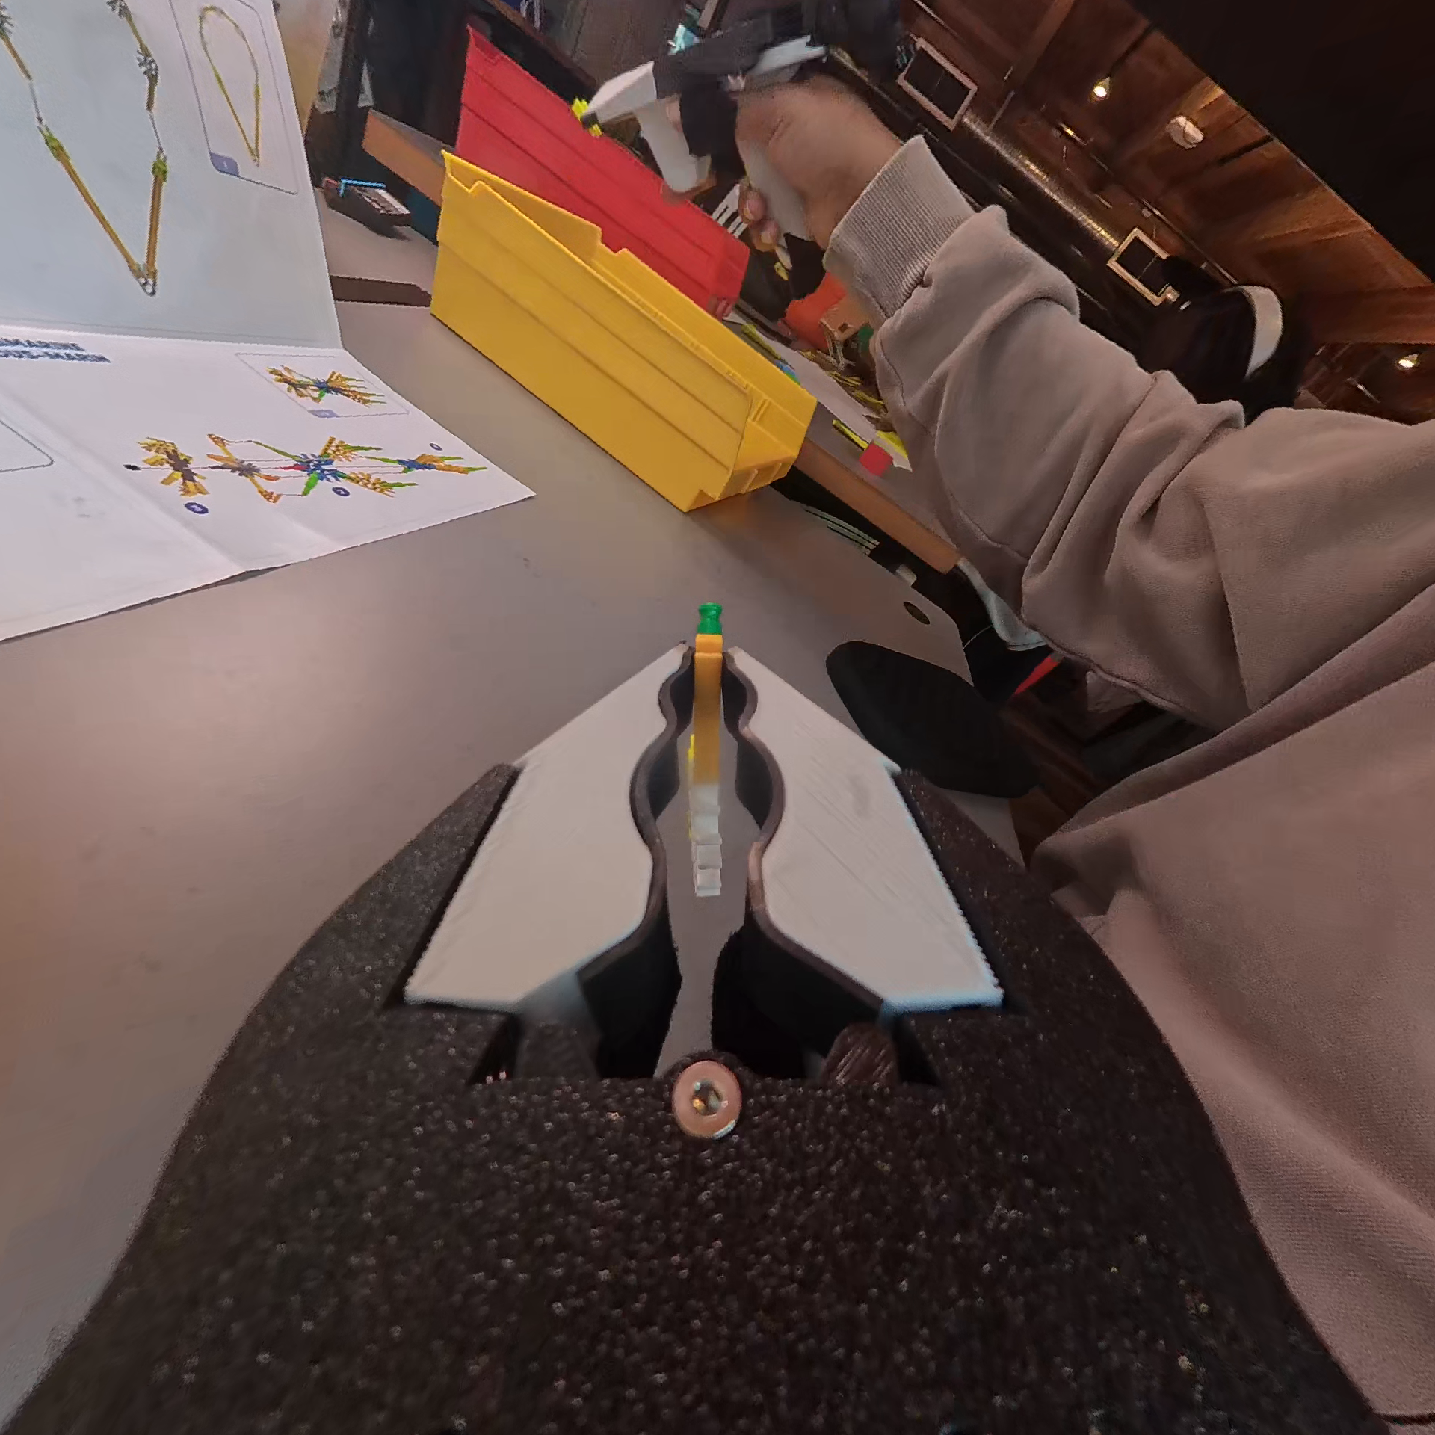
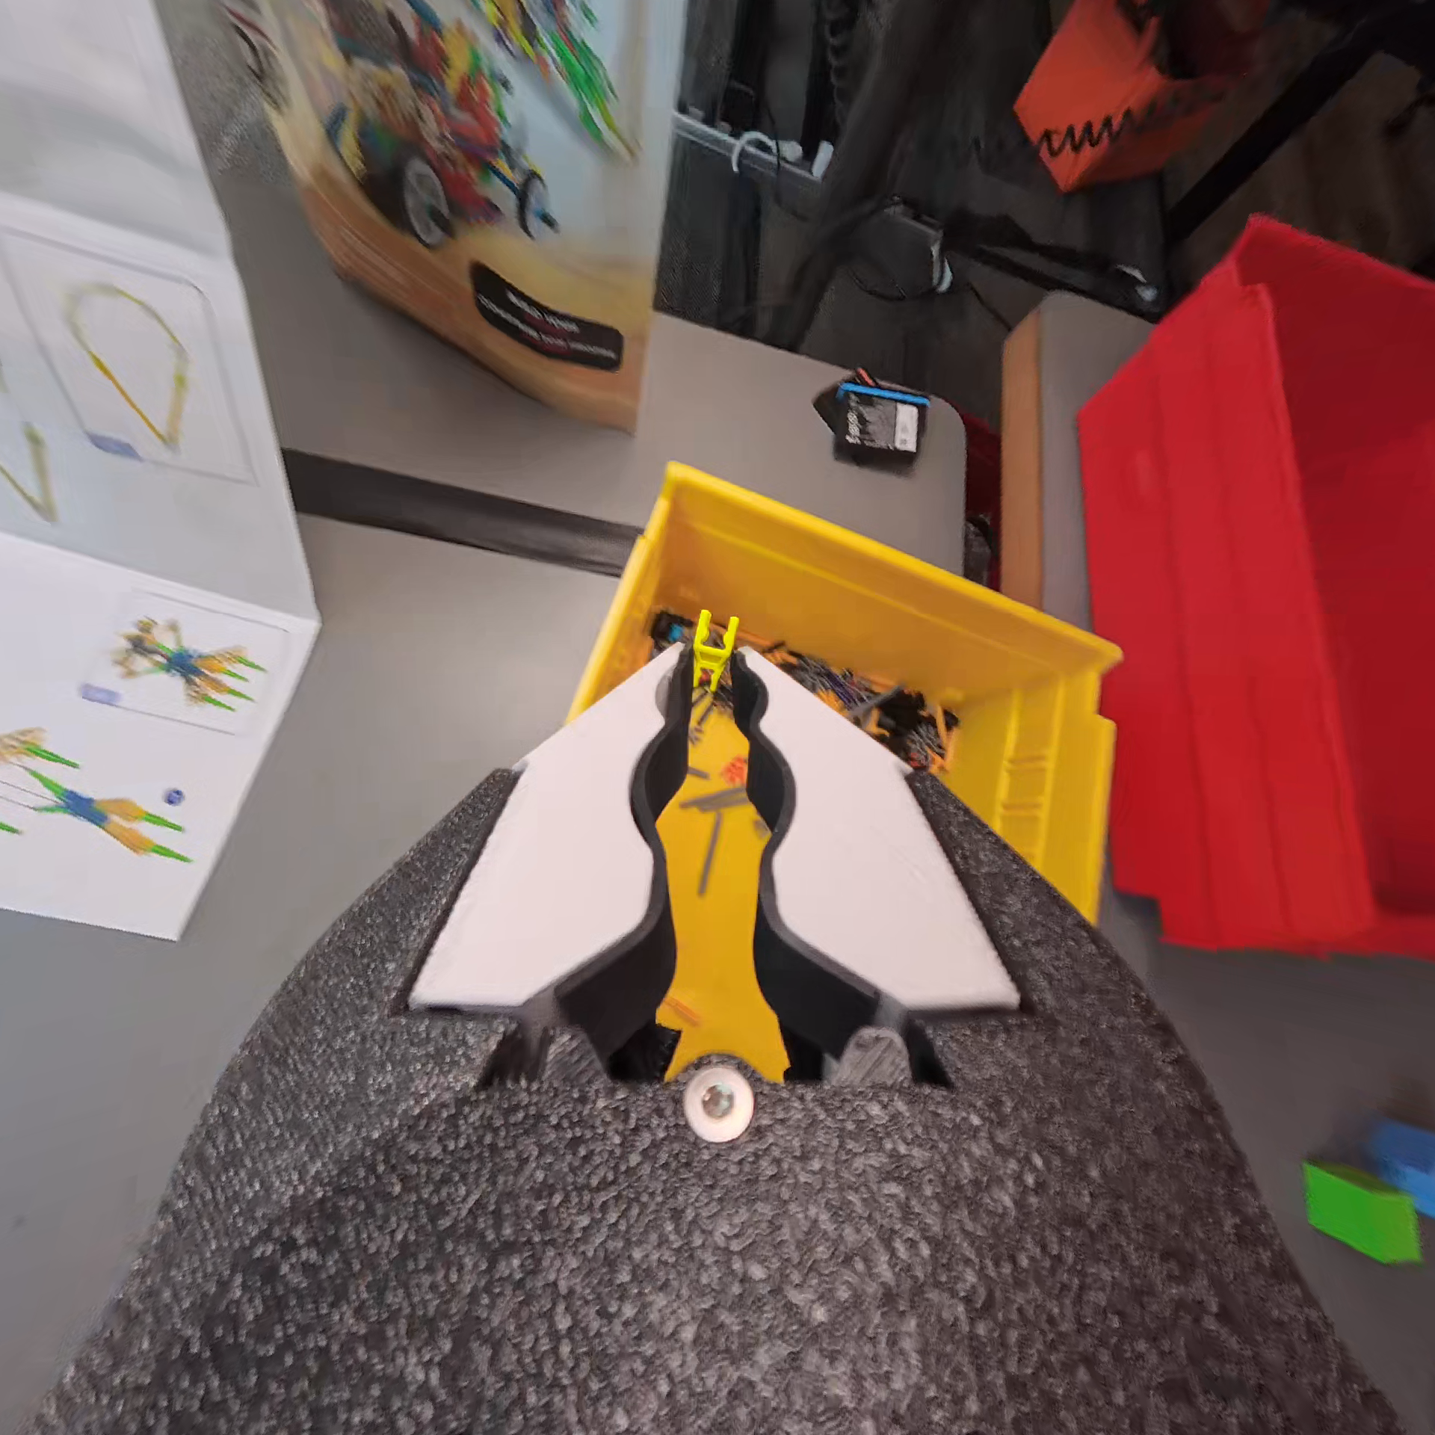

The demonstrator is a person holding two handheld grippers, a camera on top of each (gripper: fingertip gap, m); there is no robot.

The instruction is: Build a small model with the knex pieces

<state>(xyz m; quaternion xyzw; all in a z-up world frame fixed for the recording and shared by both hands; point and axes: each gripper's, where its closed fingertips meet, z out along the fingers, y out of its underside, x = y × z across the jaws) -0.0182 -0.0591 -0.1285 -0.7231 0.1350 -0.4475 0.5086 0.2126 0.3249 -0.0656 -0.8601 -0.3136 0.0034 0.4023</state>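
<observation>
My left gripper [image 1: 708,651] is shut on an orange toy connector [image 1: 707,714] with a green rod tip [image 1: 709,619] poking out ahead of the fingertips, held above the grey table [image 1: 388,699]. My right gripper [image 2: 710,656] is shut on a small bright-yellow connector piece [image 2: 713,648], held above the yellow bin [image 2: 854,590] that holds several small dark and orange parts. In the left wrist view the right gripper [image 1: 660,116] shows far off over the bins, held by a hand in a grey sleeve [image 1: 1087,435].
A yellow bin [image 1: 621,349] and a red bin [image 1: 590,178] stand side by side; the red bin also shows in the right wrist view [image 2: 1258,621]. Instruction sheets [image 1: 194,466] [image 2: 116,699] lie at left. A toy box [image 2: 481,194], a small black device [image 2: 881,423] and green and blue blocks [image 2: 1367,1211] sit around. The gap from one gripper's tips to the other's is roughly 45 centimetres. My right tips are roughly 30 centimetres from the small black device [image 2: 881,423].
</observation>
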